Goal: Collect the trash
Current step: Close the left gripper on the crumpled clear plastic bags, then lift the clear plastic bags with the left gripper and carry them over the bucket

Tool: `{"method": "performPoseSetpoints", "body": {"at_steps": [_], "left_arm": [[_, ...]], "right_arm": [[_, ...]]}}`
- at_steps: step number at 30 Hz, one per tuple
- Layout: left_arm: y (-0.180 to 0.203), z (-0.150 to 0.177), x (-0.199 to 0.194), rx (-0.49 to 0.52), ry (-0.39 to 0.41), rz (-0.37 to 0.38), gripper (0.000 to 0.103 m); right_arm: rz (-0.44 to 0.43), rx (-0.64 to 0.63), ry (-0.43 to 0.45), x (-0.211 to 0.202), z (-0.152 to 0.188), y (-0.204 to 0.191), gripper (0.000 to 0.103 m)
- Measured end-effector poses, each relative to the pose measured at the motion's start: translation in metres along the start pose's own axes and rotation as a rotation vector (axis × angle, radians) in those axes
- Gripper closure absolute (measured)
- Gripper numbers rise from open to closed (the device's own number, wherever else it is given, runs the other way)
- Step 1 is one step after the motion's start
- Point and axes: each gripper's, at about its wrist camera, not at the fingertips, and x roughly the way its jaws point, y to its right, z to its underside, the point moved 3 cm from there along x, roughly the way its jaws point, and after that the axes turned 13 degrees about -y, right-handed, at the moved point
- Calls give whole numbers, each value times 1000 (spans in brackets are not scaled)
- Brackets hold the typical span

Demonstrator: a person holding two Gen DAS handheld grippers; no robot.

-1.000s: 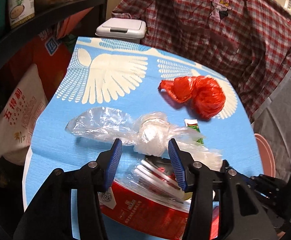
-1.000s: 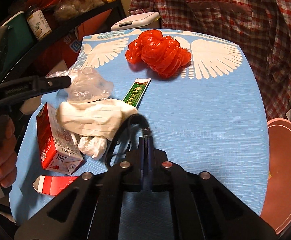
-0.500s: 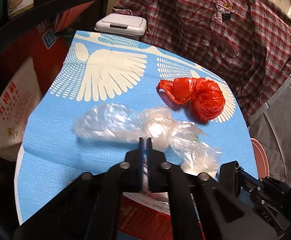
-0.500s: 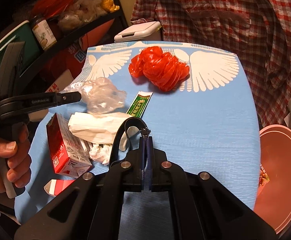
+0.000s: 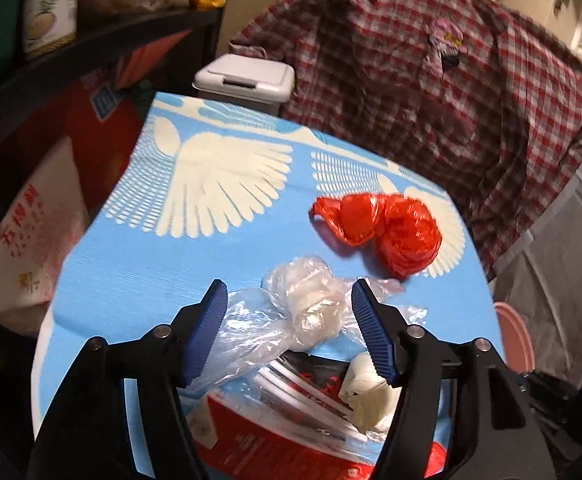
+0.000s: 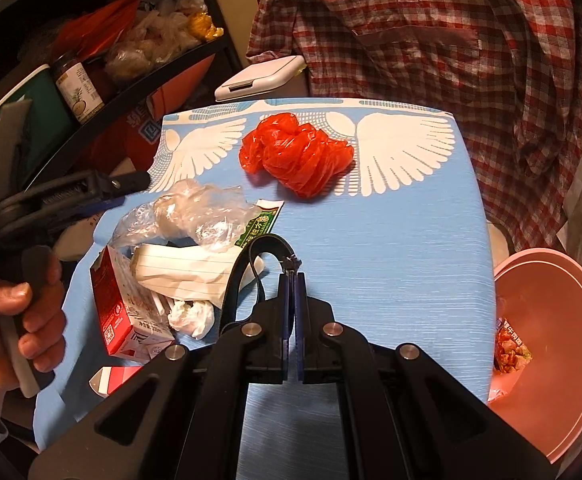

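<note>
Since half a second ago the left gripper jaws have been opened, and are set apart either side of the clear bag, no pad pressing it; the bag lies on the tabletop, beside the carton, judged released for regrasping; the right gripper jaws are together, empty; the red bag lies untouched.

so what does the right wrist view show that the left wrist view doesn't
Only the right wrist view shows the person's hand on the left gripper's handle, the green sachet, the crumpled tissue and food scraps inside the pink bowl. Only the left wrist view shows the left gripper open, its jaws just opened, the clear plastic bag loose between them. Both show the red plastic bag and the blue tabletop.
</note>
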Motion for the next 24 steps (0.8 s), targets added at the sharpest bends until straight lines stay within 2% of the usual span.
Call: {"method": "performPoseSetpoints", "body": {"at_steps": [4, 7, 10, 11, 24], "left_arm": [[5, 3, 17, 30, -42, -6, 40], [8, 8, 27, 64, -76, -40, 41], [9, 10, 29, 83, -93, -26, 60], [9, 10, 28, 84, -91, -21, 73], [21, 8, -12, 71, -4, -55, 75]], "right_arm": [[3, -3, 0, 0, 0, 0, 100], [8, -5, -1, 0, 1, 1, 100], [12, -2, 2, -1, 1, 2, 100], [13, -2, 3, -2, 1, 3, 100], [38, -11, 53, -28, 1, 1, 100]]}}
